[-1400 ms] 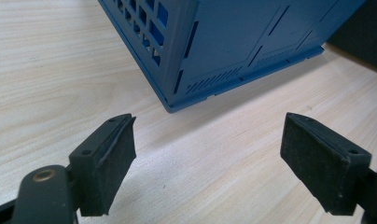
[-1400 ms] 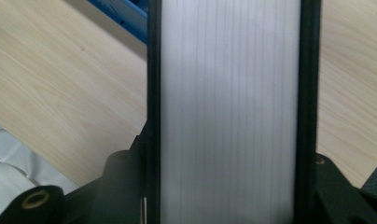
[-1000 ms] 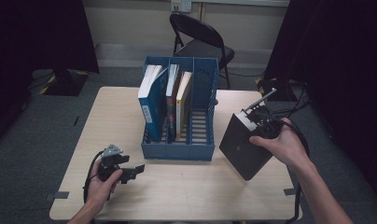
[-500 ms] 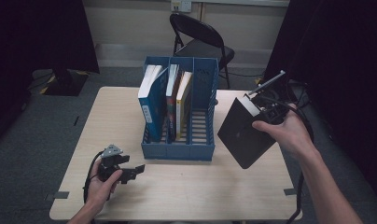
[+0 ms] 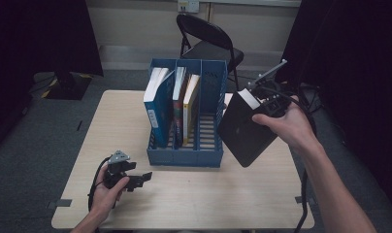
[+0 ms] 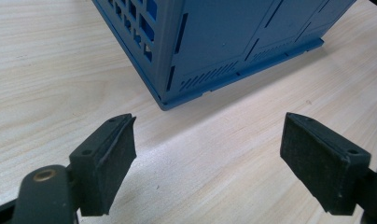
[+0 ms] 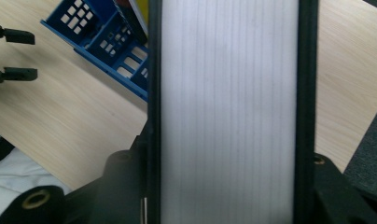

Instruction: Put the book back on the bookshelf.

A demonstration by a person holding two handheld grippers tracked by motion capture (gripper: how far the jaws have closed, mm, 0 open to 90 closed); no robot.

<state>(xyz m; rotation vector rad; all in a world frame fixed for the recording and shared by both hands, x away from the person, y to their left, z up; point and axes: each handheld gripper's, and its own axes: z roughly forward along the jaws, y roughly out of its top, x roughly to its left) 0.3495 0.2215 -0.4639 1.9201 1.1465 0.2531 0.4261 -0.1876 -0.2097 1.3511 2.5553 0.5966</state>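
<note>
A blue three-slot file rack (image 5: 184, 158) stands mid-table. A blue book (image 5: 155, 109) leans in its left slot, two more books (image 5: 184, 99) stand in the middle slot, and the right slot (image 5: 211, 126) holds nothing. My right gripper (image 5: 264, 99) is shut on a black-covered book (image 5: 245, 131), held tilted in the air just right of the rack. In the right gripper view its white page edge (image 7: 228, 112) runs between the jaws. My left gripper (image 5: 141, 178) rests open near the table's front left, facing the rack's corner (image 6: 214, 42) with nothing between its fingers (image 6: 107, 158).
The wooden table (image 5: 208, 194) has bare surface in front of the rack. A black folding chair (image 5: 208, 43) stands behind the table's far edge. Dark curtains hang at both sides, and cables trail off the right edge.
The right gripper has lifted the black book and carried it up and left, closer to the rack's right side. The left gripper has stayed in place.
</note>
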